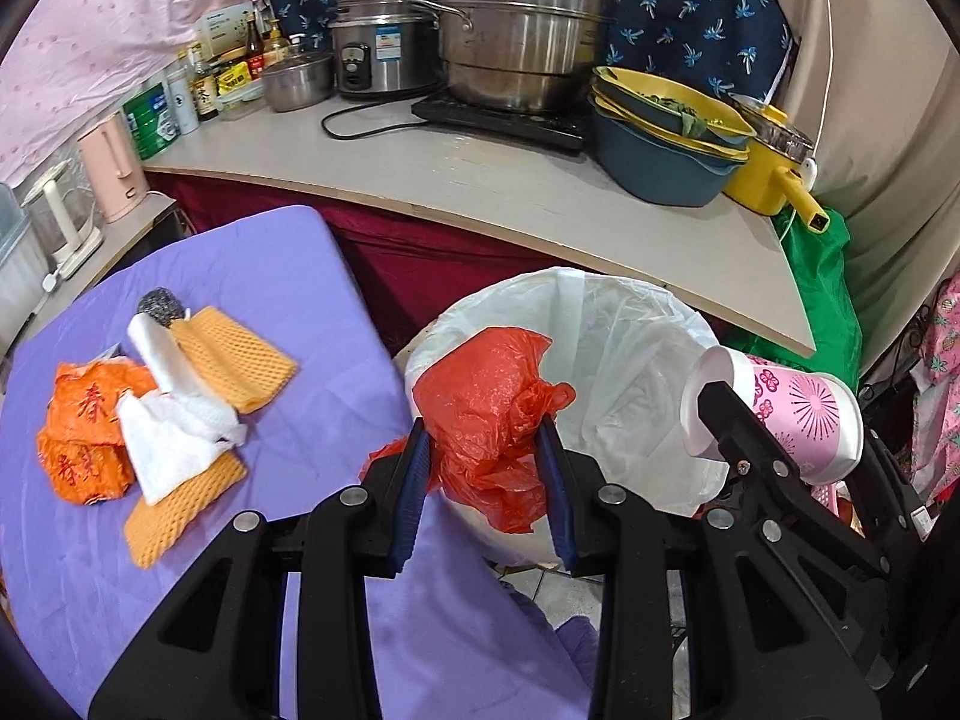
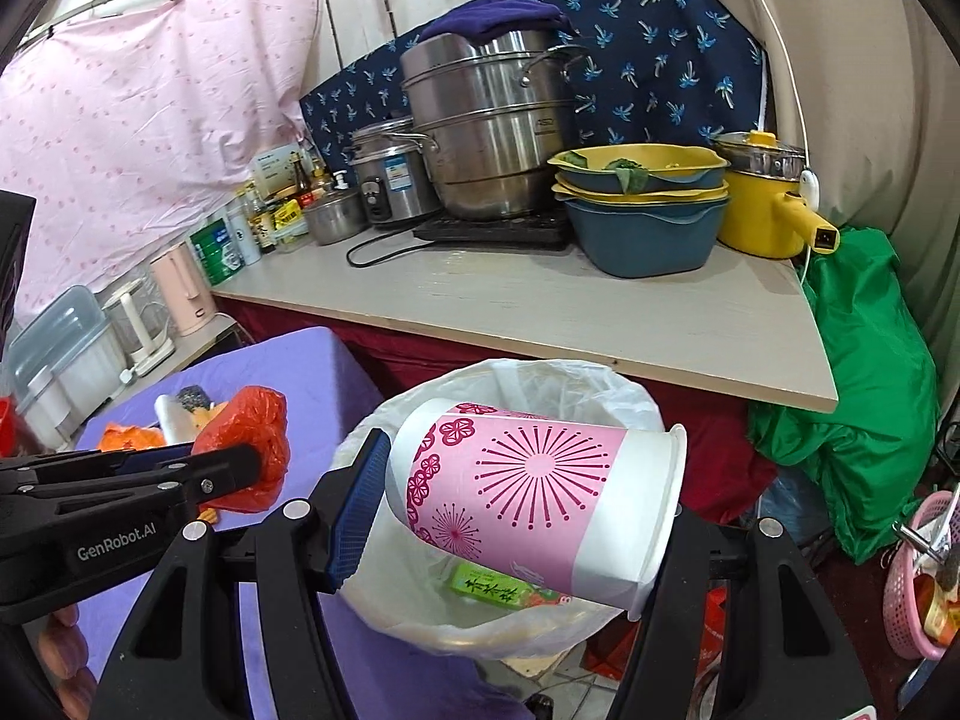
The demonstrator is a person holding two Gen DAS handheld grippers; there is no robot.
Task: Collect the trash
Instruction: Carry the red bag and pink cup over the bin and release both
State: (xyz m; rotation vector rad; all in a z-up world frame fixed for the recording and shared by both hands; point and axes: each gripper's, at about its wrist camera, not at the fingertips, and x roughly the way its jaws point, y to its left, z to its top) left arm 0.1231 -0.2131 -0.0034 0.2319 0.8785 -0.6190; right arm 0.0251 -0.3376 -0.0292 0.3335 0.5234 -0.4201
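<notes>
two pieces of trash held over the lined bin

my left gripper [image 1: 486, 438] is clamped narrow on a crumpled red plastic bag [image 1: 486, 408], which hangs over the bin's rim at about nine o'clock of its mouth. my right gripper [image 2: 522, 498] holds a pink paper cup [image 2: 528, 492] lying on its side, jaws set wide across it, above the middle of the white-lined trash bin [image 1: 630, 348].

only the right wrist view looks down into the bin, where a green carton [image 2: 486, 585] lies on the bottom under the cup. only the left wrist view shows the pile left on the purple table [image 1: 300, 276] at nine o'clock of the bin: orange foam netting [image 1: 240, 354], white tissue [image 1: 174, 432] and an orange printed bag [image 1: 84, 420].

at twelve o'clock, both views show the counter [image 2: 540, 306] with a steel steamer pot [image 2: 492, 138] and stacked basins [image 2: 642, 204].
</notes>
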